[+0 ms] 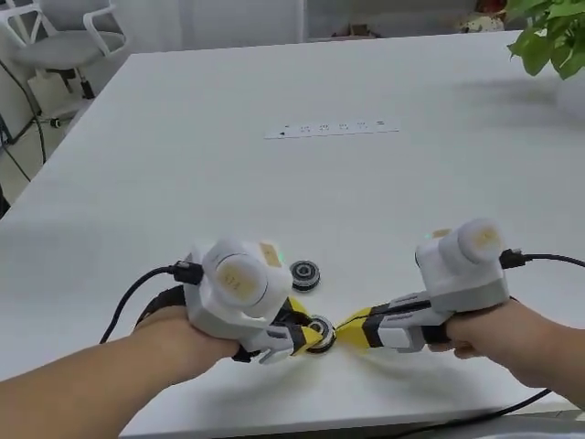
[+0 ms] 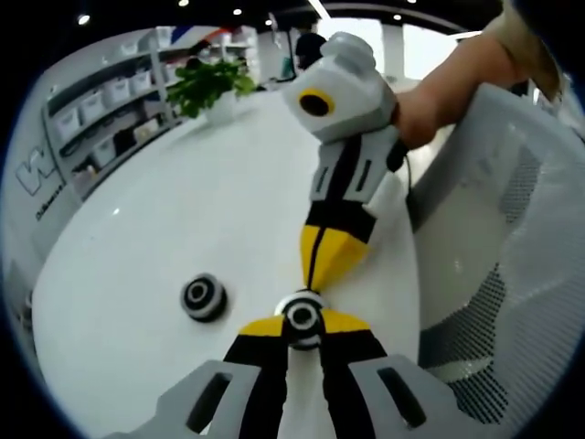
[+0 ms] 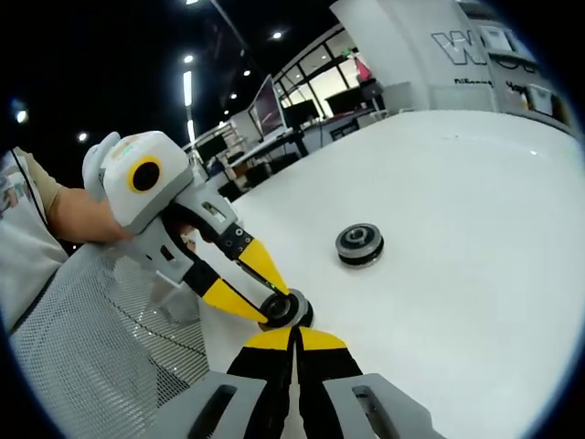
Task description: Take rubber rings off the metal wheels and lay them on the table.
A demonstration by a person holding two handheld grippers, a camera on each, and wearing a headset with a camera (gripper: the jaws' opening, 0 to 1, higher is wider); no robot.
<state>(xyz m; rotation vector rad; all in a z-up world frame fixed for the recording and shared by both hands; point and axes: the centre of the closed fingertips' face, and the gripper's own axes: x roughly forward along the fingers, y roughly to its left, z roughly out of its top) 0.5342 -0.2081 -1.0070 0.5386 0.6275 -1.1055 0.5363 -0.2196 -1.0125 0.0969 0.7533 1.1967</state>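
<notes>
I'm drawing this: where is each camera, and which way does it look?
Head view: on the person's head, facing down at the table; left hand, right hand show.
Left gripper view: on the left gripper, facing along its jaws at the held wheel and right gripper.
Right gripper view: on the right gripper, facing back at the left gripper.
Both gripper views share the held wheel and loose wheel.

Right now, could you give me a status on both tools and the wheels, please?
Status: left tool shut on wheel. Also right tool shut, tips at its rim. The second wheel sits apart on table, untouched. Nothing blocking.
</notes>
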